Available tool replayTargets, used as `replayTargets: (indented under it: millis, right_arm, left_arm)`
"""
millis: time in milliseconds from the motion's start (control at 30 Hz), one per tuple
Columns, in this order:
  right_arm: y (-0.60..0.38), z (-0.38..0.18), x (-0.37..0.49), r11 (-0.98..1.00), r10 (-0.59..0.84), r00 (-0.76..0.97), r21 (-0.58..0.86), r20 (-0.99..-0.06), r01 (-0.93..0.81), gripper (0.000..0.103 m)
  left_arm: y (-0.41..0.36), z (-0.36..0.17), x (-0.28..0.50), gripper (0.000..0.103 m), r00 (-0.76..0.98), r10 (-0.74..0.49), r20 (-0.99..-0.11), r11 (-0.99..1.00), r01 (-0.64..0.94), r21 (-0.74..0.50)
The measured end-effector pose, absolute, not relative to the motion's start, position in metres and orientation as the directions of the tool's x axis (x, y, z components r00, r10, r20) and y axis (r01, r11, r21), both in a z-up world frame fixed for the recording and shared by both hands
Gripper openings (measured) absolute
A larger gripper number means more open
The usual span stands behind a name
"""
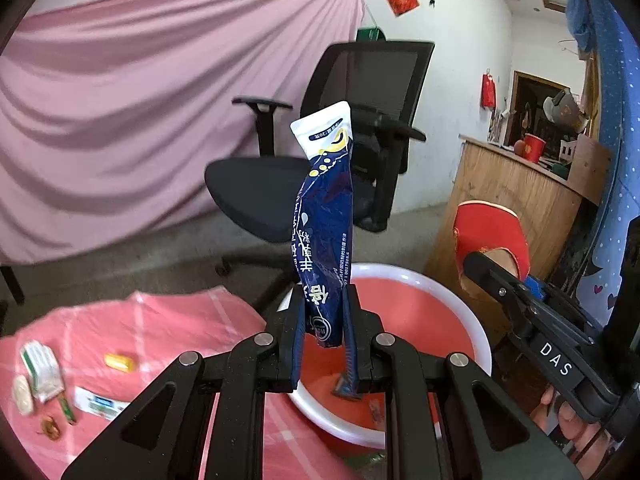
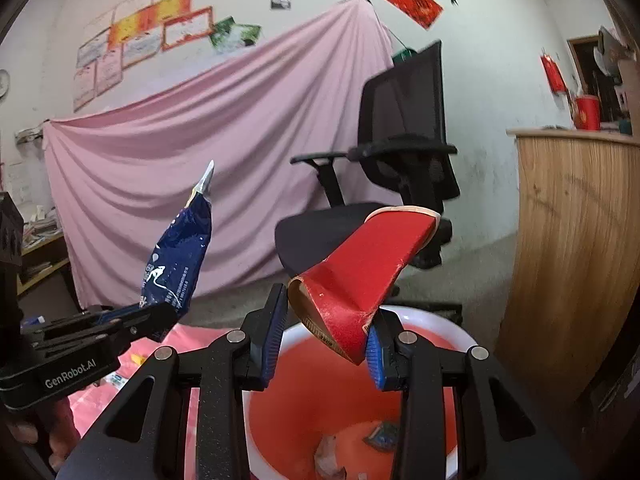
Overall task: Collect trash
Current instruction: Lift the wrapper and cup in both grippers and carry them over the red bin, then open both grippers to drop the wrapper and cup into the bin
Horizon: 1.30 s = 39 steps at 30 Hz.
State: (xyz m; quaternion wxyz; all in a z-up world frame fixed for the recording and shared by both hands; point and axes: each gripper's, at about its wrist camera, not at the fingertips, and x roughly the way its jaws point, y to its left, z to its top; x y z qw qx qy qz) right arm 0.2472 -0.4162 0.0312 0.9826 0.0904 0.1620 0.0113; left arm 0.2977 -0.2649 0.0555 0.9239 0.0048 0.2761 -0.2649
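My left gripper [image 1: 325, 308] is shut on a tall blue and white snack wrapper [image 1: 326, 216] and holds it upright over a red basin with a white rim [image 1: 476, 320]. The right wrist view also shows that wrapper [image 2: 180, 256] at the left. My right gripper [image 2: 326, 330] is open, jaws apart. A crushed red paper cup [image 2: 360, 280] rests between its fingers above the basin [image 2: 436, 320], touching the right pad. The cup [image 1: 492, 240] also shows in the left wrist view. A few scraps [image 2: 384, 434] lie in the basin's bottom.
Several small pieces of litter [image 1: 44, 368] and a yellow wrapper [image 1: 119, 361] lie on the pink cloth [image 1: 160, 320] at lower left. A black office chair [image 1: 320, 152] stands behind the basin. A wooden counter [image 2: 576, 240] stands at the right.
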Motion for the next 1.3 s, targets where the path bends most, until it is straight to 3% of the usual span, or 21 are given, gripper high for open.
replayTargets:
  millis: [300,467,567,700,933,1000,1067,1133,1300]
  right_arm:
    - [-0.425,0.017,0.258,0.978,0.061,0.913,0.209,-0.404,0.027,0.034]
    - [-0.427,0.014,0.261,0.975,0.066,0.902,0.221,-0.427,0.033,0.041]
    - [-0.427,0.013,0.261,0.974,0.068,0.898,0.222,-0.434,0.034,0.042]
    - [-0.428,0.013,0.262,0.974,0.068,0.896,0.223,-0.439,0.035,0.047]
    - [-0.426,0.017,0.261,0.974,0.07,0.904,0.223,-0.421,0.028,0.052]
    - [-0.424,0.019,0.26,0.975,0.071,0.909,0.222,-0.41,0.024,0.056]
    - [-0.42,0.022,0.259,0.976,0.072,0.917,0.218,-0.393,0.017,0.068]
    - [-0.414,0.026,0.257,0.977,0.078,0.926,0.213,-0.369,0.002,0.07]
    - [-0.396,0.038,0.252,0.98,0.103,0.947,0.193,-0.304,-0.045,0.083]
  left_arm:
    - [-0.276,0.04,0.313,0.016,0.638,-0.484,-0.598,0.855,0.491,-0.168]
    - [-0.276,0.033,0.315,0.019,0.618,-0.484,-0.619,0.856,0.482,-0.188]
    - [-0.273,0.03,0.317,0.021,0.614,-0.481,-0.626,0.858,0.476,-0.193]
    - [-0.266,0.03,0.316,0.033,0.622,-0.477,-0.621,0.864,0.462,-0.2]
    - [-0.247,0.036,0.311,0.035,0.658,-0.456,-0.6,0.883,0.418,-0.213]
    - [-0.24,0.039,0.308,0.04,0.674,-0.444,-0.59,0.892,0.4,-0.213]
    - [-0.229,0.044,0.305,0.042,0.697,-0.429,-0.574,0.901,0.376,-0.216]
    - [-0.22,0.048,0.303,0.043,0.716,-0.415,-0.562,0.909,0.355,-0.218]
    - [-0.189,0.062,0.292,0.073,0.789,-0.347,-0.508,0.938,0.277,-0.21]
